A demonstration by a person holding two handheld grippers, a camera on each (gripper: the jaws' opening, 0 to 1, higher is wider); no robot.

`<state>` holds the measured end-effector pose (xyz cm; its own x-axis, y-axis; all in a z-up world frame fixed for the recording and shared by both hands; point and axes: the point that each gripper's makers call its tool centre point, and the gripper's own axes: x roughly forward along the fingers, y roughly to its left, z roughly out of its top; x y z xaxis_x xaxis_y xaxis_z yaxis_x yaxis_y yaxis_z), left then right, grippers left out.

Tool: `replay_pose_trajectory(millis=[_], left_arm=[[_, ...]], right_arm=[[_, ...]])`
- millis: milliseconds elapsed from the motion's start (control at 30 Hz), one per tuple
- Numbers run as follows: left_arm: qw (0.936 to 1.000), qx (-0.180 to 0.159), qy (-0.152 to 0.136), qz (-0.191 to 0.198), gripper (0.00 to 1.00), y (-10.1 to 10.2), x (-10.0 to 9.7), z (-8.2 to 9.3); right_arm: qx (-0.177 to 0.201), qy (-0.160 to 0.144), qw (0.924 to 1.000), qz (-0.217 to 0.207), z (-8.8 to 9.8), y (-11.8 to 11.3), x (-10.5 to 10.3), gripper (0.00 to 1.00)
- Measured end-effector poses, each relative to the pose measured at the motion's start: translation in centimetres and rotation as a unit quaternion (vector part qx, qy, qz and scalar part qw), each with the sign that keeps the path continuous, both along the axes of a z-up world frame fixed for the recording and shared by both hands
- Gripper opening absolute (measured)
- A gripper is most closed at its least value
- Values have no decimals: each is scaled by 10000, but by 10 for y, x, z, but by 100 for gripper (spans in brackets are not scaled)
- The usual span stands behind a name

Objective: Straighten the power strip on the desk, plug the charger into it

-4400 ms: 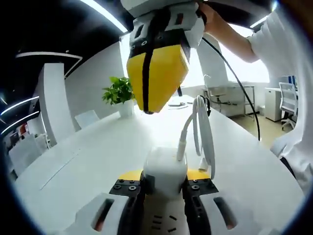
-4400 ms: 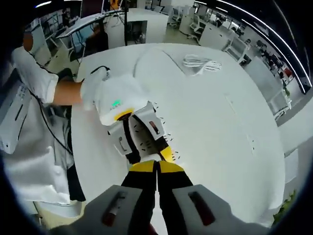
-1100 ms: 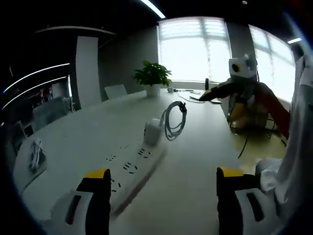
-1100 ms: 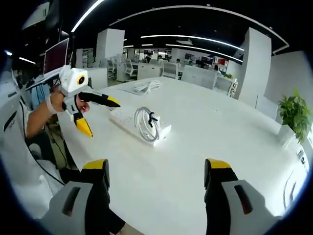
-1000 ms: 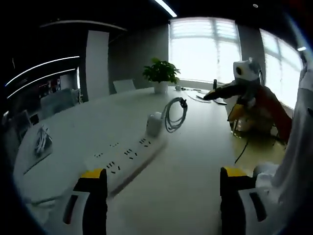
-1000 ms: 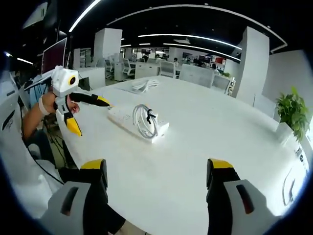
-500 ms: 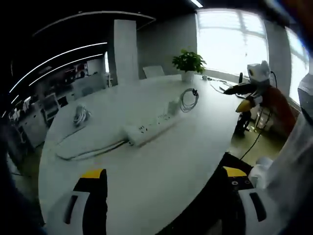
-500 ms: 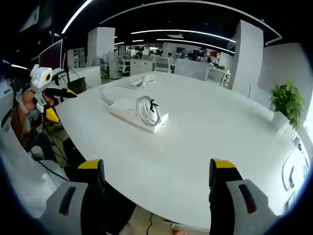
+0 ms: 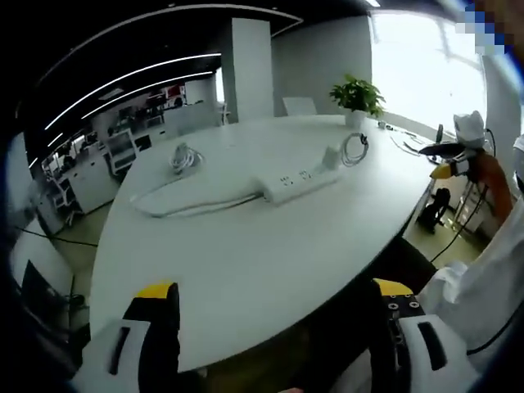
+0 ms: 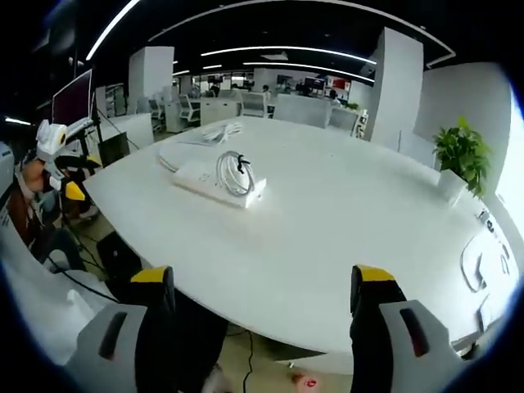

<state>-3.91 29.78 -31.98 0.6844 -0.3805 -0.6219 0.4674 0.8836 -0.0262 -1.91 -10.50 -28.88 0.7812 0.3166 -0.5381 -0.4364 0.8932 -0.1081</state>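
Observation:
A white power strip [image 9: 296, 184] lies on the white round table [image 9: 246, 254] with its cord trailing left. A white charger [image 9: 332, 157] stands plugged into its far end, its coiled cable [image 9: 354, 147] looped beside it. My left gripper [image 9: 273, 290] is open, back from the table's edge, holding nothing. From the right gripper view the power strip [image 10: 205, 178] carries the charger [image 10: 252, 194] and coiled cable [image 10: 234, 173]. My right gripper [image 10: 262, 276] is open and empty, also off the table. Each gripper shows small in the other's view: the right gripper [image 9: 463, 151], the left gripper [image 10: 61, 160].
A loose bundle of white cable [image 9: 182, 155] lies on a flat white sheet behind the strip. A potted plant [image 9: 356, 94] stands at the table's far edge. Office desks and chairs [image 10: 246, 105] fill the background. A person's white sleeve [image 9: 483, 270] is at the right.
The left gripper, earlier shut on the charger over the strip, has let go. Both grippers stand open and both views have drawn back from the table.

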Motion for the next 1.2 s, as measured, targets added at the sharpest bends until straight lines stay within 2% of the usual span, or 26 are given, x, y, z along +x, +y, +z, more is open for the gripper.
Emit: replay_pose_trajectory(millis=[100,267,467,1200], left_arm=[[10000,27,12,22,96,2,-3,-1],[9999,8,32,131,96,8,-5,-2],[10000,1,47,48,96,3,-6,-3],[9999,101,-3,-137,96,-10,-5,1]], right_arm=[[21,107,9999,-41,-6,2,1,86],[84,71,9999,-2,-5,8,6,86],[142,132,9998,99,-10,18,7,86],[248,117,9995,150,-12,16,16,85]])
